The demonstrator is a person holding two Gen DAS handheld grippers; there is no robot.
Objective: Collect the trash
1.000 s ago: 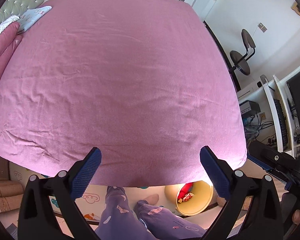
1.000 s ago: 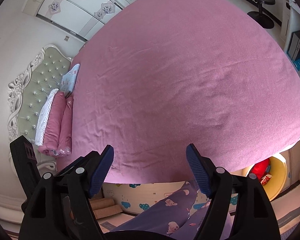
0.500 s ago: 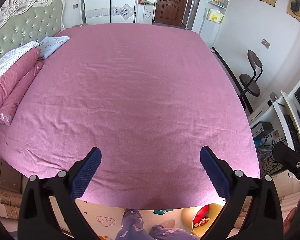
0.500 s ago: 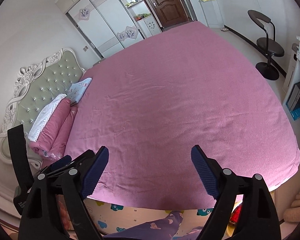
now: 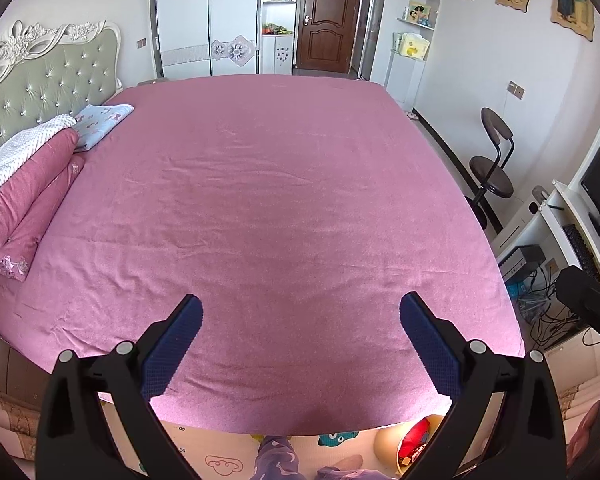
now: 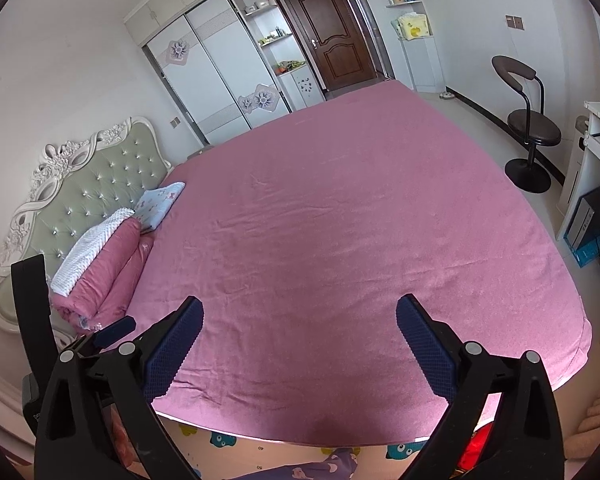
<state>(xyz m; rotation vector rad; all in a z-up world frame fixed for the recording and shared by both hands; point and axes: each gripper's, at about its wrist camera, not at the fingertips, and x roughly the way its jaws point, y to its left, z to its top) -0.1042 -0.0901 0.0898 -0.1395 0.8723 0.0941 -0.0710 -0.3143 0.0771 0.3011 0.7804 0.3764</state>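
Both tools hang over the wide pink-sheeted bed, which shows no litter on it. The left gripper has its jaws spread wide and empty; the right gripper is opening its jaws, with nothing between them. The round yellow bin with red wrappers inside sits on the floor at the bed's near edge. This looks like the pause between pickups; the next move calls for finding 1 more piece of trash.

left gripper: black arms, silver screws, dark-blue ribbed pads
right gripper: same build
trousers: purple, cartoon print, below left gripper
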